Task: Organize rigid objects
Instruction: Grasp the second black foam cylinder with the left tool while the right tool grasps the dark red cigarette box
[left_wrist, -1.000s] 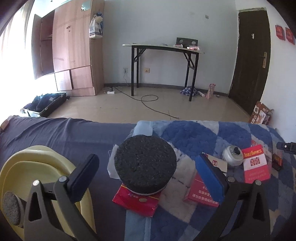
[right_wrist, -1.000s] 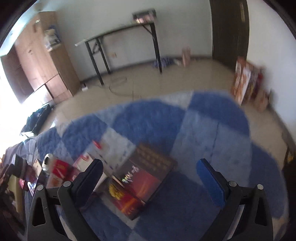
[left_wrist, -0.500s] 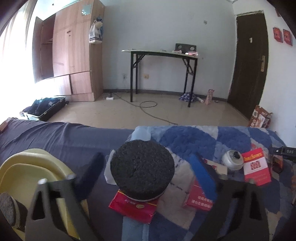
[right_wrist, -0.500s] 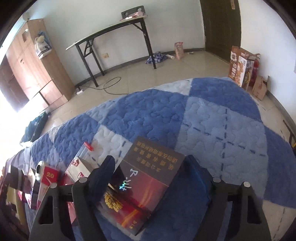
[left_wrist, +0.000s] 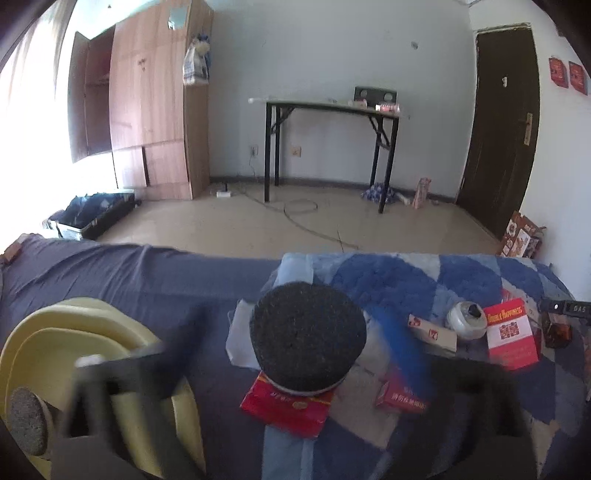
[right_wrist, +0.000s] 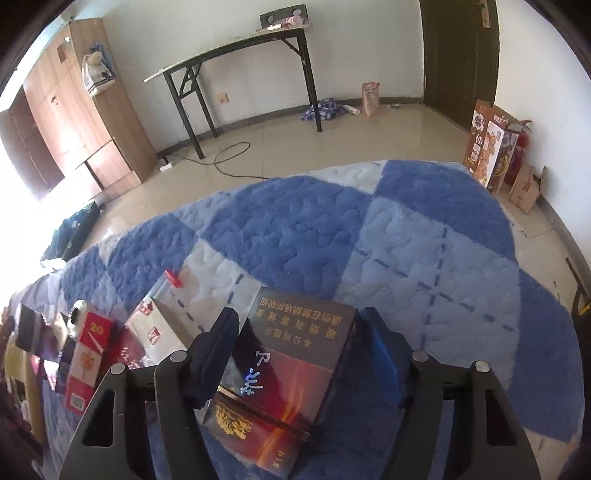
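Carton (right_wrist: 291, 373) sits pinched in your right gripper (right_wrist: 295, 354); lift level. Left gripper (left_wrist: 299, 350), spread, flanks the black disc (left_wrist: 308, 336).

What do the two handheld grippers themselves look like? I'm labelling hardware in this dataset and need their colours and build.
Right gripper: two matte black, triangular cut-out finger arms with silver bolt heads; one finger pad is black, the other blue. Left gripper is motion-blurred but shows the same black frame, a silver bolt, one dark finger and one blue pad. No cables, sleeves or markings visible.
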